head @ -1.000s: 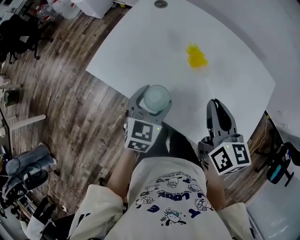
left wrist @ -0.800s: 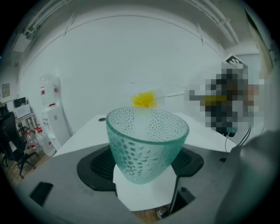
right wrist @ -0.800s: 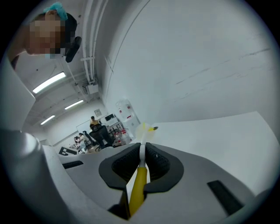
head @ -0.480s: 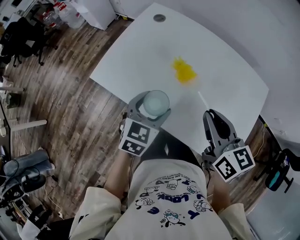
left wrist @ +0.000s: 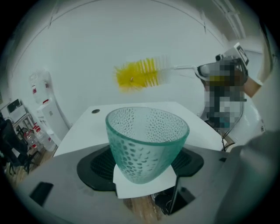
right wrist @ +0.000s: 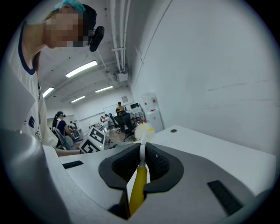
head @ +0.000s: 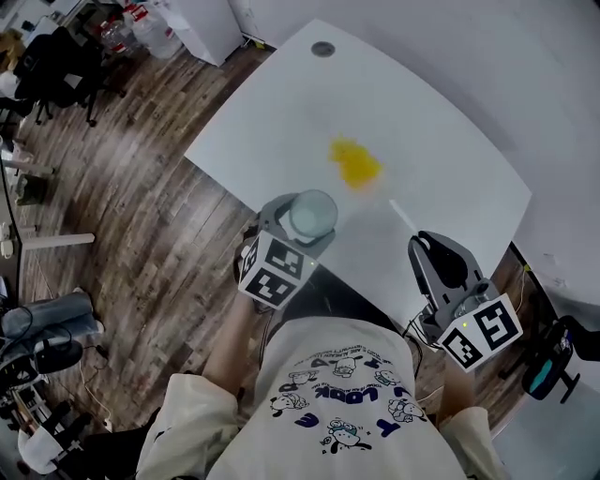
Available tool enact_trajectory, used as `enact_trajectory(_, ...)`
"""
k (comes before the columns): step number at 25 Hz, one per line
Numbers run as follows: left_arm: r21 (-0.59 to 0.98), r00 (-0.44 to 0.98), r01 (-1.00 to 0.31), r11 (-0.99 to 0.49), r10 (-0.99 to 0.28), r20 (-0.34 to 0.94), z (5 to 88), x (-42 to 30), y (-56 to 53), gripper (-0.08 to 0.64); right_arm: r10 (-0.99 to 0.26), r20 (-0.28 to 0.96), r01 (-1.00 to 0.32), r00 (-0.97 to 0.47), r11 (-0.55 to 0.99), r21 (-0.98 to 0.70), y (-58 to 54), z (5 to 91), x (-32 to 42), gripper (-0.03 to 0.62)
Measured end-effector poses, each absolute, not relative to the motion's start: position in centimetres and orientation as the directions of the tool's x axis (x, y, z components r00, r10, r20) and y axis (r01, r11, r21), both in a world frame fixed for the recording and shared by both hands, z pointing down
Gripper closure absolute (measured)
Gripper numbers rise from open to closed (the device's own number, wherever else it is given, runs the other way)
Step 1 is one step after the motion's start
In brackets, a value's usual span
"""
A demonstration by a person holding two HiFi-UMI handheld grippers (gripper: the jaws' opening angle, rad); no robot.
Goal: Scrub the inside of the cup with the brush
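Note:
A pale green dimpled glass cup (head: 312,212) (left wrist: 146,144) stands upright, mouth up, between the jaws of my left gripper (head: 298,225) (left wrist: 144,168), which is shut on its lower wall, over the table's near edge. My right gripper (head: 433,246) (right wrist: 142,159) is shut on the bottle brush's handle (right wrist: 137,186). Its white stem (head: 401,214) runs up-left to the yellow bristle head (head: 352,161) (left wrist: 138,74). The head hangs in the air above and beyond the cup, outside it.
The white table (head: 441,122) has a round cable hole (head: 322,49) at its far end. Wood floor (head: 141,197) lies to the left, with office chairs (head: 56,66) and water bottles (head: 155,28) at the upper left. A white wall is behind the table.
The brush head has swung left, closer to the cup. The right gripper has drawn back a little toward me. The cup stays held in the left gripper.

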State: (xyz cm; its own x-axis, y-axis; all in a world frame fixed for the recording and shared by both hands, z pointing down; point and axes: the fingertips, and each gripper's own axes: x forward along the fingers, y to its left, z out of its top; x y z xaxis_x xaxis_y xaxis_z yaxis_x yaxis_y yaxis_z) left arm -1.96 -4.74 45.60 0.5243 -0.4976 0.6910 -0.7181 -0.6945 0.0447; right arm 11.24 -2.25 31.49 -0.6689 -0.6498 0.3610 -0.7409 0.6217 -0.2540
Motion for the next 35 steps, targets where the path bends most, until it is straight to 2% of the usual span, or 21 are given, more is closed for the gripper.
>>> enact_trajectory(11,-0.016,0.455,-0.681,-0.733,-0.44,0.775,46.4,-2.4,-5.4,0.187,-0.51,0.403,-0.63,-0.76,0.731,-0.263,-1.1,31.7,10.7,0.548)
enact_trajectory(35,-0.093,0.368,-0.64,-0.762,-0.411,0.834,46.9,-4.3,-6.2,0.187,-0.346,0.536,-0.477,-0.77,0.87,-0.123,-0.4,32.4,8.6,0.548)
